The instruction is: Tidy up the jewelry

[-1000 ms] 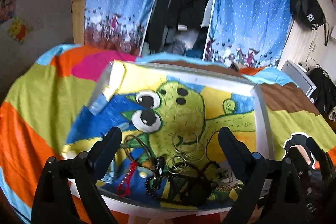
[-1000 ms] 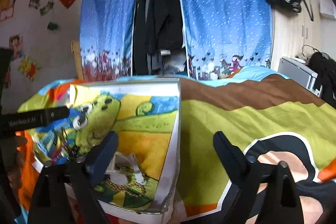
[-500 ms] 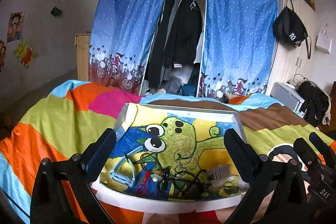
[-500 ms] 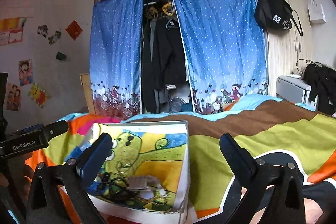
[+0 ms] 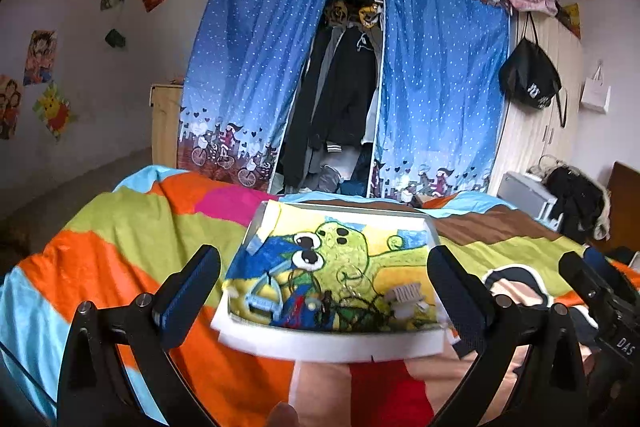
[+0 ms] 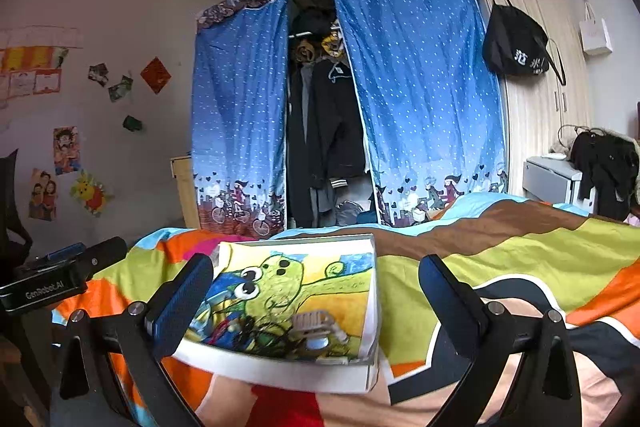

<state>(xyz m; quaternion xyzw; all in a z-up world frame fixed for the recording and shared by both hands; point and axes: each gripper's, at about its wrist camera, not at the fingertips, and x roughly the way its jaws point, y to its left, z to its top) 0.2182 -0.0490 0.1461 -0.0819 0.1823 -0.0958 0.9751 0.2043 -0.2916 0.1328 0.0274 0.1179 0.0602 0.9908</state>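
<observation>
**Bedroom, bedspread and jewelry tray: stock at hand**

Bedspread [image 5: 120, 239], striped in orange, green, pink and brown, covers the bed and serves as the work surface; one counted.

Nearest items: two grippers. Left gripper [image 5: 324, 287] stands spread wide, nothing between its fingers; its jaws have just been opening. Right gripper [image 6: 316, 291] likewise stands spread and empty, its jaws also just opened. Both sit short of the tray and look over it, which reads as a stand-off posture: either a piece has been let go or none has been chosen yet.

Next out: one shallow white tray [image 5: 328, 343], lying flat on the bedspread, lined with a drawing of a green cartoon creature. Its raised rim likely serves to keep small pieces from rolling into the bedding. Jewelry [image 5: 340, 307] lies in a tangled heap along the tray's near edge, not sorted: dark beaded strands, thin wire rings, a red coil; separate pieces too knotted to count. Beside the heap, one pale comb-like clip [image 5: 406, 297] and one light blue piece [image 5: 260, 297], both apart from the tangle, possibly set aside on purpose.

Far end: two blue dotted curtains [image 5: 256, 67], parted over hanging dark clothes. One black bag [image 5: 528, 75] hangs on the wardrobe at the right. Several pictures are stuck to the left wall.
</observation>
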